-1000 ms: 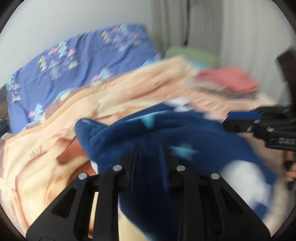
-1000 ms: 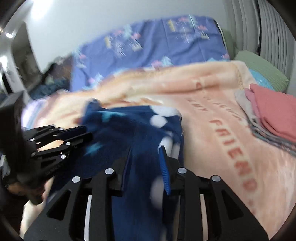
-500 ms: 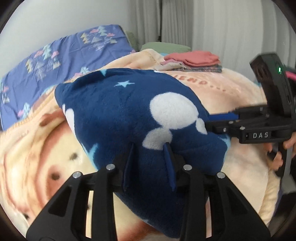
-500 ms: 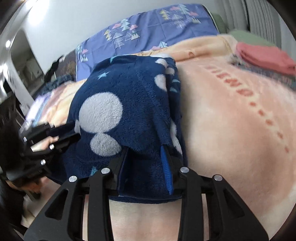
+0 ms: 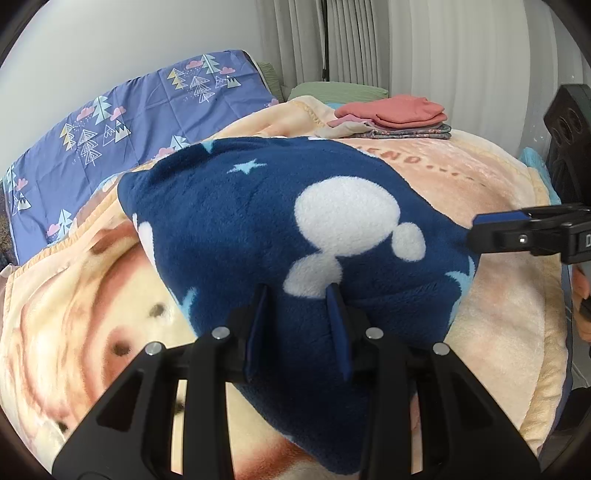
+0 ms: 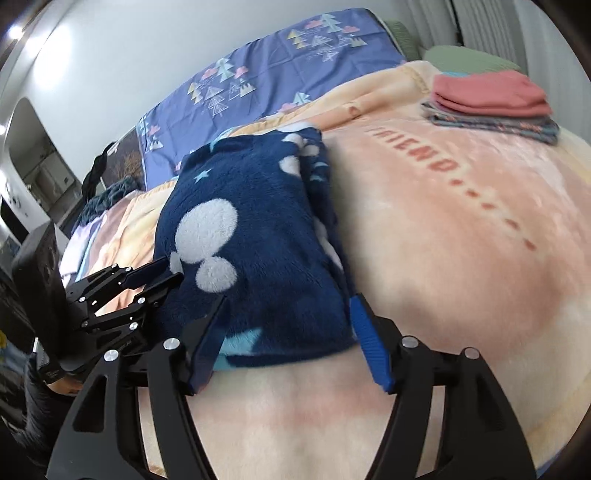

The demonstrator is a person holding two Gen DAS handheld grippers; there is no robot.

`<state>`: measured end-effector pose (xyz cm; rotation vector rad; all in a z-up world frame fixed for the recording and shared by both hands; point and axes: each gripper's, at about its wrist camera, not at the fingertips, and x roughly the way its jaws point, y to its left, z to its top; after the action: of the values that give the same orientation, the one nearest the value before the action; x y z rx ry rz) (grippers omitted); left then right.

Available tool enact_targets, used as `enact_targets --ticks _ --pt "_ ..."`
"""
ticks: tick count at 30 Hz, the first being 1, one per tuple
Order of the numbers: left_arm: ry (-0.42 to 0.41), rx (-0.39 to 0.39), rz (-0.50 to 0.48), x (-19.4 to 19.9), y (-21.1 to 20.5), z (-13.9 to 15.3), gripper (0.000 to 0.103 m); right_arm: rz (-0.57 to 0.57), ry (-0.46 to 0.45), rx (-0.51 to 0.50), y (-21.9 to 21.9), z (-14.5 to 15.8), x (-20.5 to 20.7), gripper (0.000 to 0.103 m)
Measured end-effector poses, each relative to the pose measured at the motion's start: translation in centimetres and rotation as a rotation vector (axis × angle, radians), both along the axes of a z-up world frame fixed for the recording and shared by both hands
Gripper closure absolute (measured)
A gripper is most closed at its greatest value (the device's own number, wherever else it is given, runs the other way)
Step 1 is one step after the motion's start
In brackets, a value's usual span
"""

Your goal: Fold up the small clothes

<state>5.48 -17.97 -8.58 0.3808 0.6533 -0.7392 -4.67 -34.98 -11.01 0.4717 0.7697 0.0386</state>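
Nearest, the navy fleece garment [image 5: 295, 229] is pinched at its near edge by the left claw [image 5: 299, 325] while the right claw [image 6: 288, 332] is being opened around it — farther off, folded clothes [image 6: 491, 99] are stacked on the bed's peach blanket [image 6: 461, 258].

Even, soft daylight, bright in both views. Strong fisheye bowing; dark vignette rings the corners. Left wrist view sharp; white curtain [image 5: 461, 55] washed pale. Right wrist view slightly smeared on the right, lettering on the blanket [image 6: 461, 206] soft. Glare spots on the wall [image 6: 22, 33], upper left. Shadows faint.
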Motion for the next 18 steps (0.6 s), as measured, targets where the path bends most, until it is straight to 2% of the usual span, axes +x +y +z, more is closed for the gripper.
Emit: enact_targets --ticks 5,7,11,18 --pt "-0.001 -0.005 0.002 0.0 0.1 0.1 0.07 -0.007 0.07 0.085 -0.6 -1.6 -0.7 0.034" --pt "0.0 -0.008 0.002 0.0 0.1 0.1 0.07 -0.009 0.082 0.16 -0.9 -2.3 -1.1 0.028" --pt "0.0 -0.01 0.002 0.0 0.1 0.2 0.07 -0.013 0.12 0.287 -1.2 -3.6 -1.9 0.022" --pt "0.002 -0.011 0.0 0.1 0.1 0.2 0.07 -0.057 0.1 0.522 -1.5 -4.4 -1.7 0.006"
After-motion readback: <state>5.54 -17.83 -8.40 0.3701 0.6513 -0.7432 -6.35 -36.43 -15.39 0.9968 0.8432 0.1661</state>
